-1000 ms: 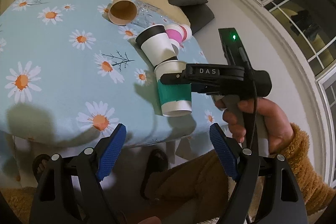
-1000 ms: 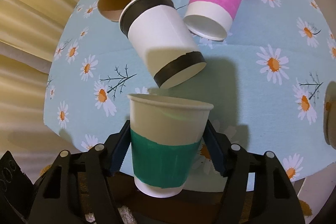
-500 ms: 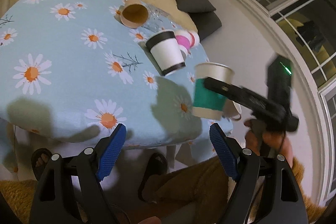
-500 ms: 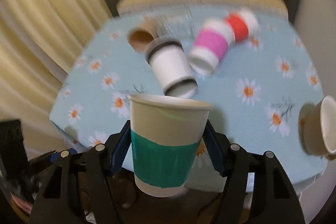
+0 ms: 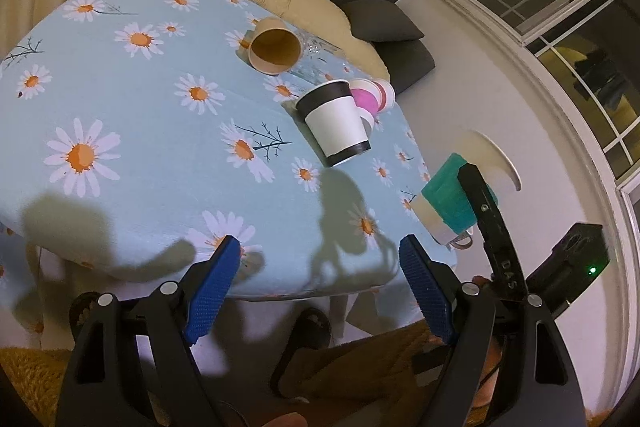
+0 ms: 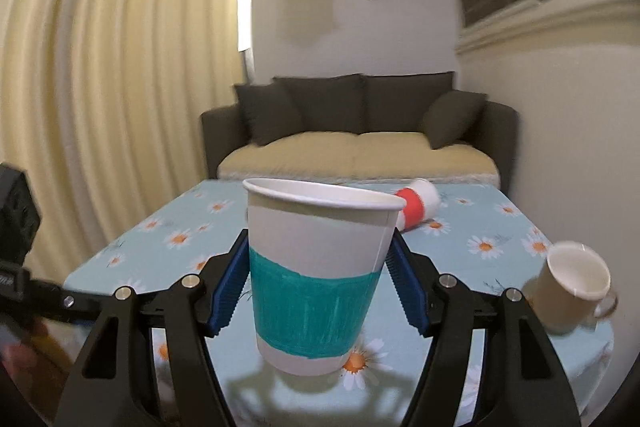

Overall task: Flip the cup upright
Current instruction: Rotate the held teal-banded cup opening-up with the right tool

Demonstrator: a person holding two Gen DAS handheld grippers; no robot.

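My right gripper [image 6: 316, 287] is shut on a white paper cup with a teal band [image 6: 316, 275]. It holds the cup mouth up above the near right corner of the daisy tablecloth [image 6: 192, 239]. In the left wrist view the same cup [image 5: 452, 199] hangs tilted off the table's right edge, clamped by the right gripper [image 5: 476, 195]. My left gripper [image 5: 320, 287] is open and empty, below the table's front edge.
On the table lie a black-banded white cup [image 5: 336, 123], a brown cup [image 5: 276, 47], a pink-banded cup [image 5: 366, 99], a red-banded cup [image 6: 416, 207], a clear glass [image 5: 316, 55] and a beige mug [image 6: 568, 287]. A dark sofa [image 6: 360, 123] stands behind.
My right gripper has lifted the teal-banded cup off the table, carried it to the right corner and levelled out. My left gripper has stayed open and drawn back slightly.
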